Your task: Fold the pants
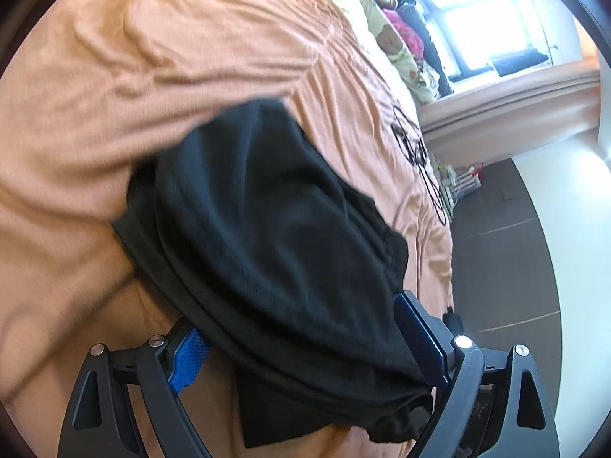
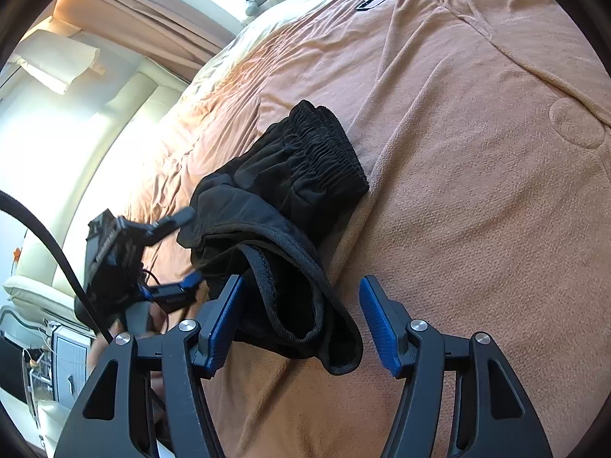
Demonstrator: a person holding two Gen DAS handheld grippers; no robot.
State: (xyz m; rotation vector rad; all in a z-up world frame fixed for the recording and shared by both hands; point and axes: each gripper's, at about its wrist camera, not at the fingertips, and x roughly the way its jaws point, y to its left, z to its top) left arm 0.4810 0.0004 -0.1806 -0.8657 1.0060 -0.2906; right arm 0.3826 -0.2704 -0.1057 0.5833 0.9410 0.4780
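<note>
The black pants [image 1: 267, 229] lie folded in a thick bundle on the orange bed cover [image 1: 133, 95]. My left gripper [image 1: 305, 347] stands wide open over the near end of the bundle, and the cloth runs between its blue pads [image 1: 189, 358] without being pinched. In the right wrist view the pants [image 2: 290, 175] show their gathered waistband at the far end and their hems near me. My right gripper [image 2: 303, 322] is open around the hem end, its right pad clear of the cloth. The left gripper [image 2: 187, 248] shows at the bundle's left side, jaws spread.
The bed cover [image 2: 477, 191] stretches wide to the right. Black cables [image 1: 416, 145] lie on it near the bed's edge, beyond which is dark floor [image 1: 496, 248]. Stuffed toys and pillows [image 1: 389, 38] sit by the window. A cream padded headboard [image 2: 114, 133] borders the bed.
</note>
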